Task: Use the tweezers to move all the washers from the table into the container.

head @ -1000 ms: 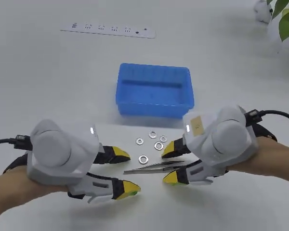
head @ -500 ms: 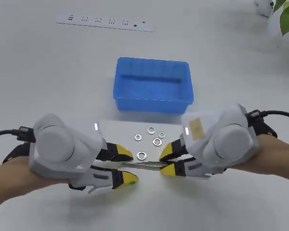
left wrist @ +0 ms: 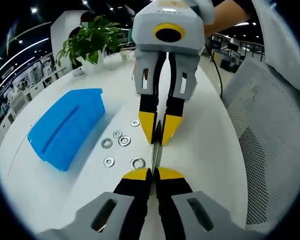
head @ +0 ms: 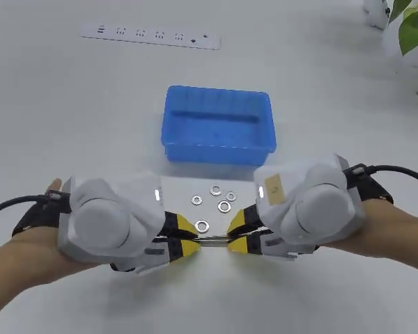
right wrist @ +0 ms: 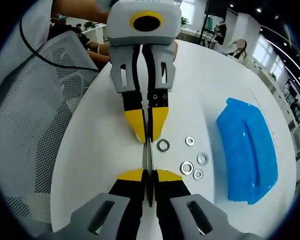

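Thin metal tweezers [head: 212, 239] lie on the white table between my two grippers, which face each other tip to tip. My left gripper [head: 189, 240] is shut on the tweezers' [left wrist: 155, 152] left end, and my right gripper [head: 233, 234] is shut on the tweezers' [right wrist: 149, 155] right end. Several steel washers [head: 202, 225] lie loose just beyond the tweezers; in the gripper views the nearest washer [left wrist: 137, 163] [right wrist: 163, 145] sits right beside the tweezers. The blue container [head: 218, 125] stands behind them, with no washers seen in it.
A white power strip [head: 153, 35] lies at the far edge of the table. Green plant leaves [head: 411, 24] show at the top right. A mesh chair [left wrist: 270, 140] stands beside the table. Cables trail from both grippers.
Both grippers have moved inward toward each other. The left one has come right to the tweezers' left end, and both sets of jaws have shut on the tweezers.
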`<state>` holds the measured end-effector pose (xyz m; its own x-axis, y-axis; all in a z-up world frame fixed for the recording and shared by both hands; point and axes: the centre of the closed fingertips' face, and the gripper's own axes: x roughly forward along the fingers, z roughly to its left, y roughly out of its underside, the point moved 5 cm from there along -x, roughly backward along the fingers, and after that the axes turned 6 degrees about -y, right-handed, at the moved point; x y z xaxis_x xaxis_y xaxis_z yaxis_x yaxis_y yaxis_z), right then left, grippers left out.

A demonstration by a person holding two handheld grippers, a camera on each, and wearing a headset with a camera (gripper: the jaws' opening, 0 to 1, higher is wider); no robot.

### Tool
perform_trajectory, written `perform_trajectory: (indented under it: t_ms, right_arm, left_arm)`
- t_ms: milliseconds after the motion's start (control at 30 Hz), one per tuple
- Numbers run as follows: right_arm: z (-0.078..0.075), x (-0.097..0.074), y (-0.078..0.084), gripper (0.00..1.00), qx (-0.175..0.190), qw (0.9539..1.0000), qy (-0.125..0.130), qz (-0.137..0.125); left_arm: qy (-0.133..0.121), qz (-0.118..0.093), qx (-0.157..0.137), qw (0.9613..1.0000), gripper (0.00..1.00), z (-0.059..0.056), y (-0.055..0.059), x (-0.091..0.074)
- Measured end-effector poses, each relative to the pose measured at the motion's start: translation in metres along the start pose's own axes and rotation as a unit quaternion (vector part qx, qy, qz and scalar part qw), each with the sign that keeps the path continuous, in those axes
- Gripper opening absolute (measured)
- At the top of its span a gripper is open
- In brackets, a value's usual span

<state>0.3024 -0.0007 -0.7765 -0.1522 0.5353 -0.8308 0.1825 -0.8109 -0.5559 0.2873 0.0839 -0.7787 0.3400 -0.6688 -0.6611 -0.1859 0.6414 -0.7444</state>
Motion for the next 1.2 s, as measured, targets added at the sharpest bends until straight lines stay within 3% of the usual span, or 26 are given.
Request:
perform_trajectory:
  t_ms: [200,400,567,700,967,1200]
  right_arm:
    - [0.002,0.000,-0.001,0.08,0.004,1.0000,0.005,0.000]
    - [0.004,0.001,-0.001,0.07,0.006,0.9999,0.007,-0.007]
    - [0.007,0.002,-0.003,0.07,-0.009,0.9999,0.010,-0.002]
    - [0.011,0.003,-0.005,0.07,-0.014,0.9998,0.013,-0.004]
    - [0.013,0.003,-0.015,0.08,-0.019,0.9988,0.032,-0.031]
    - [0.012,-0.004,-0.018,0.08,-0.003,0.9959,0.056,-0.072]
  left_arm:
    - [0.014,0.011,0.004,0.9998,0.07,-0.002,0.000,-0.001]
    - [0.015,0.020,0.002,0.9997,0.06,-0.004,0.000,-0.002]
    - [0.010,0.040,0.020,0.9990,0.06,-0.008,-0.001,-0.003]
    - [0.012,0.040,0.019,0.9990,0.06,-0.009,-0.004,-0.013]
    - [0.010,0.045,0.021,0.9987,0.06,-0.007,-0.007,-0.026]
    - [0.010,0.037,0.024,0.9990,0.06,-0.003,-0.023,-0.039]
